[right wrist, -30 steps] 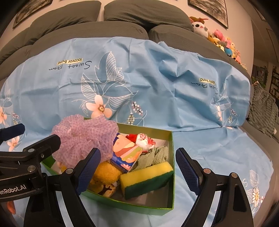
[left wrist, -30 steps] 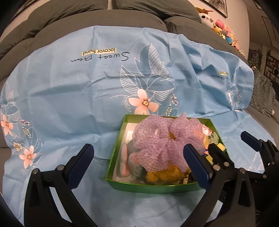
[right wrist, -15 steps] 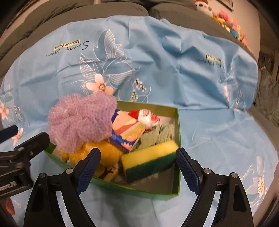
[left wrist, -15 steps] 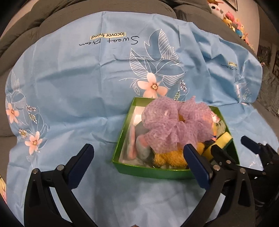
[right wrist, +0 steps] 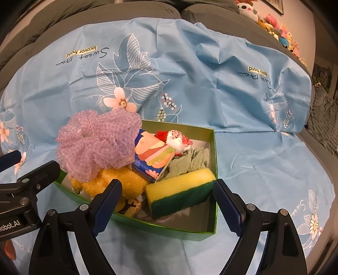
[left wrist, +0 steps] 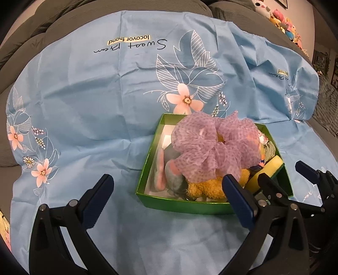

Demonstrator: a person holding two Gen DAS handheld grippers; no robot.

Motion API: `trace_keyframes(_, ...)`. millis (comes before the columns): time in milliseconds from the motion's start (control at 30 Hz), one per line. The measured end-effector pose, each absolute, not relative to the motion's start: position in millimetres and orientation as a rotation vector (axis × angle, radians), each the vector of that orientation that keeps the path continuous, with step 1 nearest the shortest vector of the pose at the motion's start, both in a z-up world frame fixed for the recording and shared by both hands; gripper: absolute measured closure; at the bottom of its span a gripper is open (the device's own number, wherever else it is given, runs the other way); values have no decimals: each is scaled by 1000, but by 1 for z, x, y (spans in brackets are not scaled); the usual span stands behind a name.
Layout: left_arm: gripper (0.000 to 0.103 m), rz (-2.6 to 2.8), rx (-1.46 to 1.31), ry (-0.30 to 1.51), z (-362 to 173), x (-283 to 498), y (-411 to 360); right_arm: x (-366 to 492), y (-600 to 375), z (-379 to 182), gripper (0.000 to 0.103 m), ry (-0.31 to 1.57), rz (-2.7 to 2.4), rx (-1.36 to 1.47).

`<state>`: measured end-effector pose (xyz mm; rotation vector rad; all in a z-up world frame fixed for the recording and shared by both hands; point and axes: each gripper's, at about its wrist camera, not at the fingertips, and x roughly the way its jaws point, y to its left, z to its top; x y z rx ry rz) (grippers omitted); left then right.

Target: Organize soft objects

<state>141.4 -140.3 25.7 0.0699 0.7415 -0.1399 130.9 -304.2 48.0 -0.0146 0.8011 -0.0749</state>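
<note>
- Jaws of the right gripper (right wrist: 166,203) stand wide apart and grasp nothing; they hover just short of the green box (right wrist: 213,169), framing its near right corner.
- Jaws of the left gripper (left wrist: 166,194) are likewise spread and empty, poised over bare cloth at the box's near left corner.
- Yellow-and-green sponge (right wrist: 179,194) leans inside that near right corner, closest to the right fingers.
- Behind it lie a crumpled grey-green cloth (right wrist: 190,160), a colourful tissue pack (right wrist: 154,156) and a red-and-white soft toy (right wrist: 175,137).
- Purple mesh pouf (right wrist: 99,141) sits on top at the left and rises above the box rim, with a yellow plush (right wrist: 122,184) under it.
- From the left wrist view, a grey-and-pink plush (left wrist: 169,171) fills the box's left side; a strip of white floor stays bare at the far left.
- Box is nearly full; all the soft objects sit inside it.
- Blue floral sheet (left wrist: 84,101) spreads flat and open on every side of the box, draped over a grey sofa (right wrist: 63,19).
- Row of plush toys (right wrist: 281,33) lines the far right ledge, well apart.
</note>
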Motion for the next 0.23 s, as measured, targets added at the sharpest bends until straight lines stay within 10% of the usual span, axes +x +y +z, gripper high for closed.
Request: trace_keyframes(233,1,-159,50,748,26,144,-144,131,-308,49,15,798,-88,-9)
